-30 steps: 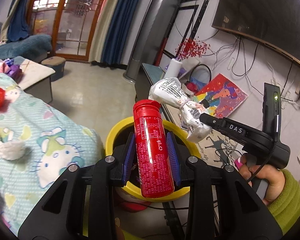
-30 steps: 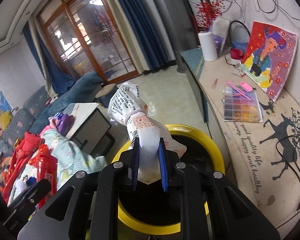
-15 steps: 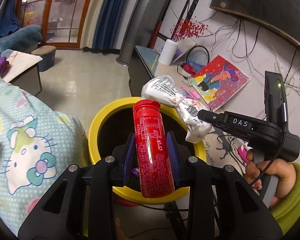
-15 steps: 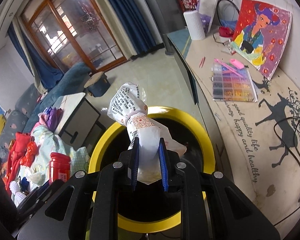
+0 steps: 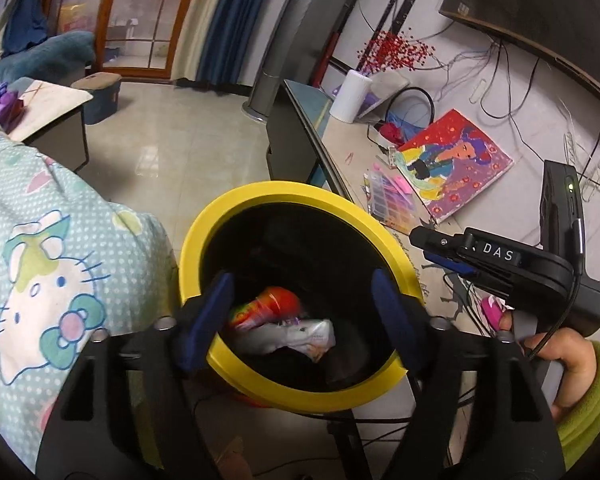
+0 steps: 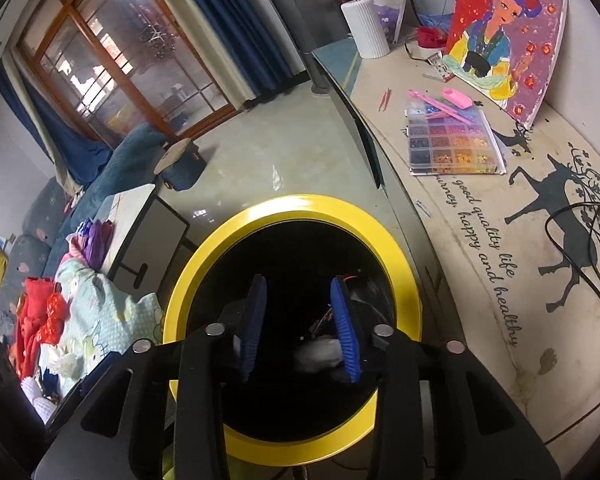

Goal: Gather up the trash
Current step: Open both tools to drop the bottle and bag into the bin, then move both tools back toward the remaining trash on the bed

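Left wrist view: both tools, left tool (image 5: 300, 312) and right tool (image 6: 300, 328), were opening, empty, above the yellow-rimmed black bin (image 5: 228, 216); red plastic bottle (image 5: 268, 306) and white crumpled wrapper (image 5: 296, 334) lay inside. Drop step judged complete; next, fetch further trash.

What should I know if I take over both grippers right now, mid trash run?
Left gripper: jaws opening, nothing between them, above the yellow-rimmed round black bin.
Right gripper: jaws opening, empty, over the same bin.
Red plastic bottle and crumpled white printed wrapper lie inside the bin.
Done: both pieces binned.
Left: lift clear and look for more trash.
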Demonstrator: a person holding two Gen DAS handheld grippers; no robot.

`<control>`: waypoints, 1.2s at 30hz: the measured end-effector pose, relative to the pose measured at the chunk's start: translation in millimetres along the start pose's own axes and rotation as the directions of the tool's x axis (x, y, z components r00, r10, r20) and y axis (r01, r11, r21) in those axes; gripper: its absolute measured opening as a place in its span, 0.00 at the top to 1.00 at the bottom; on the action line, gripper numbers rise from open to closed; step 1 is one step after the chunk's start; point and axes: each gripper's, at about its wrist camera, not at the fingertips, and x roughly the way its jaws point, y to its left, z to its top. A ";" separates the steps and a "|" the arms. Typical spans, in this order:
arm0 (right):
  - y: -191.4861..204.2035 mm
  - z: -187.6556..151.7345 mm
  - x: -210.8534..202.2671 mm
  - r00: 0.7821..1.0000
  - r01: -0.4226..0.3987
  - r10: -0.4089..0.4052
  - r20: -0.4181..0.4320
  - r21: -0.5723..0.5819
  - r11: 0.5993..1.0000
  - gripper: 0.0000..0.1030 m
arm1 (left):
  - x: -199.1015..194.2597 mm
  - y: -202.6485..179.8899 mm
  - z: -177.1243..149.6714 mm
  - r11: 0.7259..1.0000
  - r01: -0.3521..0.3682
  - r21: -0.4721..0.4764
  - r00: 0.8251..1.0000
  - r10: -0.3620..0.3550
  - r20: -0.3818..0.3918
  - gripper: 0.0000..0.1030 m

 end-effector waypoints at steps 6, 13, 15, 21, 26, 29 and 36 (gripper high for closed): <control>17.4 -0.7 -11.6 0.999 0.000 0.003 0.048 -0.052 0.999 0.54 | -21.3 3.1 0.8 0.999 -0.032 -0.015 0.998 0.033 0.046 0.11; 36.4 -3.1 -24.5 0.995 0.004 0.008 0.103 -0.110 0.994 0.46 | -52.6 9.0 2.8 0.996 -0.084 -0.030 0.989 0.087 0.124 0.11; 42.5 -4.0 -28.5 0.993 0.006 0.009 0.121 -0.127 0.992 0.44 | -61.4 10.9 3.9 0.994 -0.106 -0.030 0.983 0.110 0.149 0.11; 63.9 -9.0 -45.6 0.980 -0.006 0.044 0.195 -0.193 0.981 0.36 | -87.1 18.7 4.7 0.988 -0.145 -0.054 0.965 0.154 0.215 0.11; 87.8 -17.7 -63.8 0.960 -0.029 0.102 0.259 -0.270 0.963 0.30 | -105.5 27.1 4.9 0.981 -0.172 -0.089 0.948 0.189 0.255 0.11; 104.3 -24.3 -72.6 0.951 -0.039 0.135 0.279 -0.325 0.945 0.27 | -118.0 33.0 3.9 0.976 -0.188 -0.112 0.935 0.213 0.284 0.11; 135.1 -40.5 -85.6 0.937 -0.071 0.203 0.284 -0.416 0.907 0.23 | -148.1 46.7 2.7 0.960 -0.231 -0.158 0.897 0.273 0.348 0.11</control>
